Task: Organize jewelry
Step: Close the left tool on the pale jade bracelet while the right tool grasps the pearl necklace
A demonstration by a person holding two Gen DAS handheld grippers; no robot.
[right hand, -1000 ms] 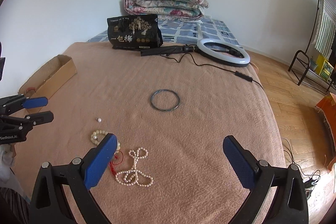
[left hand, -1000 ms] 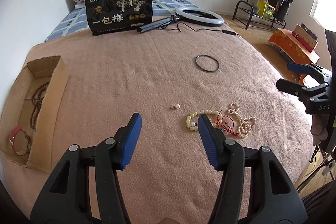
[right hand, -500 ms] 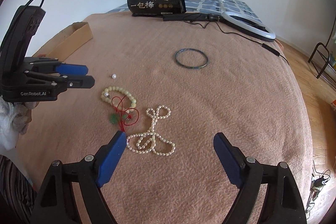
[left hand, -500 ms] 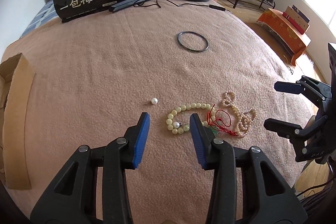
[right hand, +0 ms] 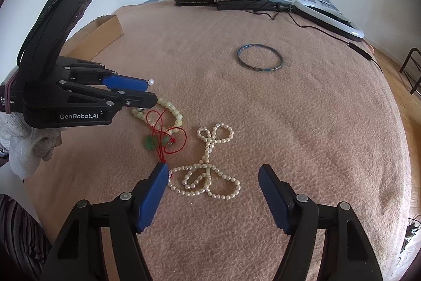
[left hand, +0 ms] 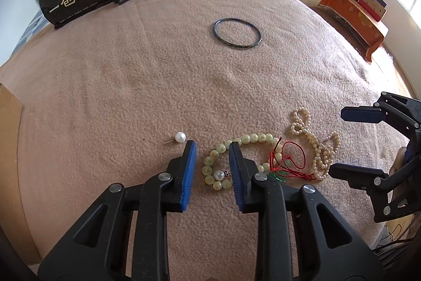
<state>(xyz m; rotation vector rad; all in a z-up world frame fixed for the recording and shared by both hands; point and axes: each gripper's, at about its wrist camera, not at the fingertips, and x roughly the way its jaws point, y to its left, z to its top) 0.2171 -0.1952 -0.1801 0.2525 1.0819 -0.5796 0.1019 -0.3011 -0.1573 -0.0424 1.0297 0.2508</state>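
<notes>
Meanwhile, the left gripper [left hand: 211, 146] is being closed around the green bead bracelet [left hand: 244, 140], unpinched; the right gripper's [right hand: 213, 173] jaws, closing, are spread astride the pearl necklace [right hand: 208, 175].

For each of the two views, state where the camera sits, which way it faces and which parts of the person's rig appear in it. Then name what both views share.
Left wrist view: sits on the left tongs, looking steeply down at the pale green bead bracelet between their closing pads; the right tongs show at the right edge.
Right wrist view: sits on the right tongs, looking down at the pearl necklace, pads closing around it; the left tongs and a white-gloved hand show at left.
Shared: bracelet, necklace, loose pearl, dark bangle, pink blanket.
</notes>
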